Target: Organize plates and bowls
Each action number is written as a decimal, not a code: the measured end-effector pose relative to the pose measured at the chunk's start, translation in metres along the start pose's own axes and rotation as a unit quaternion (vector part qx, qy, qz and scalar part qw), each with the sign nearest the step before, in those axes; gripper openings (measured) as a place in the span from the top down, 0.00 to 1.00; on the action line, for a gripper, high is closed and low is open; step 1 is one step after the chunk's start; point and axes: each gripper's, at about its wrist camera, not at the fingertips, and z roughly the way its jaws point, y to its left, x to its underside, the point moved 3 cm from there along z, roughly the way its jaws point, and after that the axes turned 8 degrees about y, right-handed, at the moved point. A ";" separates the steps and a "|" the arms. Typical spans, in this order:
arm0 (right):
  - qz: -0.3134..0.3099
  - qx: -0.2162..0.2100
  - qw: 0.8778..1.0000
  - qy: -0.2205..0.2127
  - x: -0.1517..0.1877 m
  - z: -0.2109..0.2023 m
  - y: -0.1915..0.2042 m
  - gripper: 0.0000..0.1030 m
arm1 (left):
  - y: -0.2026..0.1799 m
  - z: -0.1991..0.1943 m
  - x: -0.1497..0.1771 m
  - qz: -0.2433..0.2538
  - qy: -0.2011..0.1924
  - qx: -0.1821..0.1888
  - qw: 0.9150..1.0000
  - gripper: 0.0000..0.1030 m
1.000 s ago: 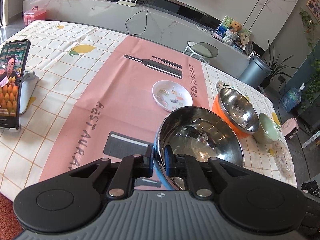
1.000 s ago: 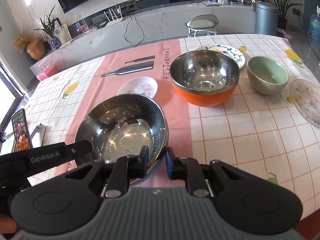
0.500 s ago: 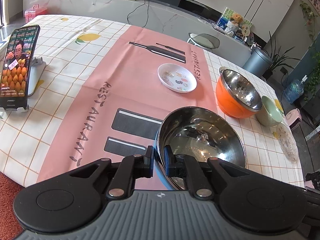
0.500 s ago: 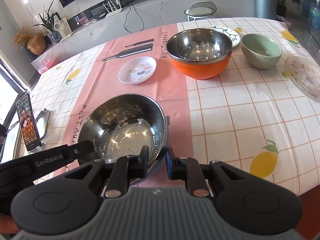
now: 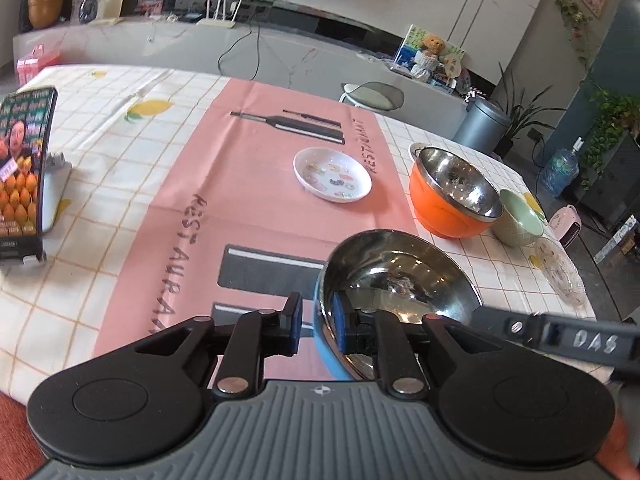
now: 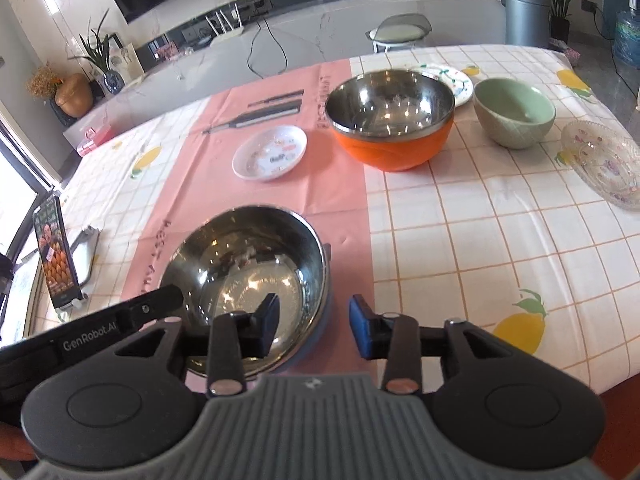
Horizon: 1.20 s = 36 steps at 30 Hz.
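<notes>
A steel bowl with a blue outside [image 5: 400, 280] [image 6: 248, 264] rests on the pink runner near the table's front edge. My left gripper [image 5: 317, 326] straddles its left rim. Its jaws are opening, and the outer pad stands off the blue wall. My right gripper [image 6: 315, 330] straddles the right rim, also opening, with clear gaps on both sides. Each gripper shows in the other's view as a black finger beside the bowl. Farther back are an orange steel bowl [image 5: 448, 208] [image 6: 394, 140], a green bowl [image 5: 520, 220] [image 6: 514, 114] and a small white plate [image 5: 332, 174] [image 6: 270, 152].
A clear glass plate [image 5: 560, 272] [image 6: 604, 160] lies at the right edge. A patterned plate [image 6: 452, 80] peeks out behind the orange bowl. A phone on a stand [image 5: 24, 172] [image 6: 54, 264] is at the left. The table's front edge is just below the bowl.
Both grippers brought the blue steel bowl back toward the table's front edge. Their jaws, shut on its rim before, have now parted from it.
</notes>
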 end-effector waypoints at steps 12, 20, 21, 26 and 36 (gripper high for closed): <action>0.062 0.045 0.996 -0.053 -0.027 -0.022 -0.052 0.53 | 0.072 0.014 -0.041 0.279 -0.119 -0.172 0.937 0.62; 0.064 0.093 0.993 -0.020 -0.026 -0.003 -0.068 0.52 | 0.118 0.050 -0.053 0.382 -0.117 -0.273 0.875 0.62; 0.066 0.097 0.993 -0.016 -0.026 0.000 -0.070 0.52 | 0.122 0.054 -0.053 0.389 -0.120 -0.284 0.868 0.62; 0.068 0.109 0.992 0.000 -0.030 0.013 -0.071 0.52 | 0.124 0.062 -0.054 0.394 -0.110 -0.283 0.868 0.59; 0.065 0.110 0.992 -0.009 -0.051 0.024 -0.071 0.50 | 0.113 0.036 -0.100 0.357 -0.146 -0.245 0.889 0.59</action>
